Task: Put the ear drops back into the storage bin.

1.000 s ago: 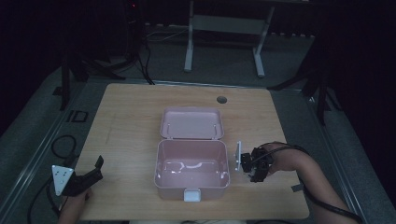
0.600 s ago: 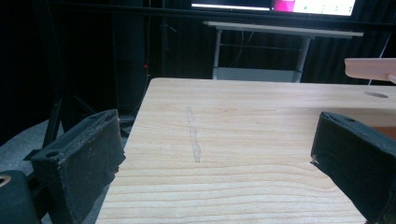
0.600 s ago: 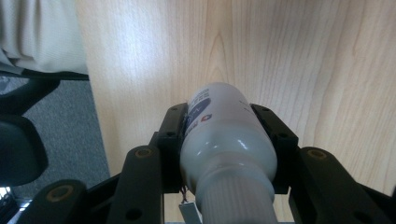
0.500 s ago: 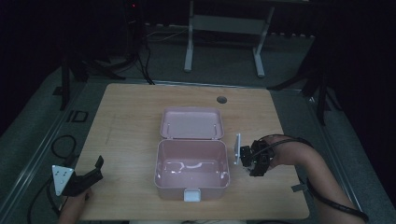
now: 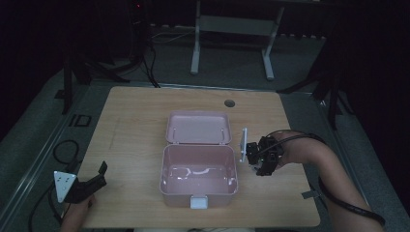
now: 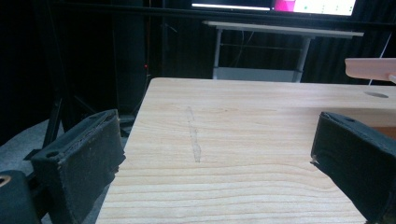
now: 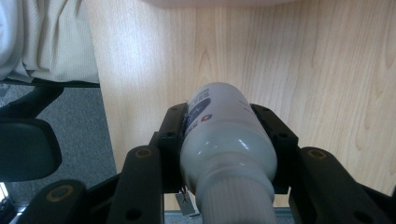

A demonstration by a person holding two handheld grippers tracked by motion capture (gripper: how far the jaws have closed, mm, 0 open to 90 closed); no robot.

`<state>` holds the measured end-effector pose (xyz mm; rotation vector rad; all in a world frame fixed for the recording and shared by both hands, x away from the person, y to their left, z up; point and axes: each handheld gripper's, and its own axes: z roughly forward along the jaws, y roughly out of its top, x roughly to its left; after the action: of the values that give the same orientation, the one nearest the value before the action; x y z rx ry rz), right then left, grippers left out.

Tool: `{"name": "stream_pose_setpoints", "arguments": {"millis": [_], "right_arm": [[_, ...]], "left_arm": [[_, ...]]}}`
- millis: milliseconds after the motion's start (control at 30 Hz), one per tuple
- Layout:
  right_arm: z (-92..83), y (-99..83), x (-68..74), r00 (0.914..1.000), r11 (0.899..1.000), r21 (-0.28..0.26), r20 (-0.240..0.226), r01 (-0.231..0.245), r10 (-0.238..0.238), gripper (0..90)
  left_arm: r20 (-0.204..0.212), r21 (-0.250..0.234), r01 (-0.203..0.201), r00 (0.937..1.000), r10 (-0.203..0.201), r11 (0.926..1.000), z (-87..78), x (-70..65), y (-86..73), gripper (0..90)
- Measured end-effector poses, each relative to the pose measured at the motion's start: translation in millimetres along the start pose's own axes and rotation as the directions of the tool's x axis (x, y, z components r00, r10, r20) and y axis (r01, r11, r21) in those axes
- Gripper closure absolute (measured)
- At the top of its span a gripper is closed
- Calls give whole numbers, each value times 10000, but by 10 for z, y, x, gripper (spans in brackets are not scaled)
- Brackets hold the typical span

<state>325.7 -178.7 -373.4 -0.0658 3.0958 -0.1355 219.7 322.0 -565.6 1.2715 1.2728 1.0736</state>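
An open pink box [image 5: 166, 166] sits mid-table, its lid [image 5: 198, 128] laid back flat behind it. Just right of the box, my right gripper [image 5: 261, 157] hangs above the tabletop, shut on a white bottle [image 7: 224, 140] with a blue label. In the right gripper view the bottle lies between the two black pads [image 7: 173, 126], ribbed cap toward the camera, and the right gripper [image 7: 227, 121] points down at the wood. My left gripper [image 5: 100, 175] rests at the table's near left corner, open, with only bare wood between its fingers [image 6: 81, 158].
A round cable hole [image 5: 229, 103] lies behind the box. The pink lid's edge [image 6: 371, 69] shows far right in the left gripper view. The table's near edge, a cream garment [image 7: 42, 37] and a black chair arm [image 7: 28, 149] appear below the right gripper. Cables [image 5: 63, 150] lie on the floor at left.
My right gripper has risen off the table with the bottle still clamped in it, staying beside the box's right wall. The left gripper has not moved.
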Motion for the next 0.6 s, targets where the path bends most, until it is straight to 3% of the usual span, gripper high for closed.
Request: {"name": "stream_pose_setpoints", "arguments": {"millis": [600], "right_arm": [[-145,391,36,9992,9992,-49,11,396,-396,594]], "left_arm": [[32,-10,18,10000,-18,10000,-2,4,0,24]]}}
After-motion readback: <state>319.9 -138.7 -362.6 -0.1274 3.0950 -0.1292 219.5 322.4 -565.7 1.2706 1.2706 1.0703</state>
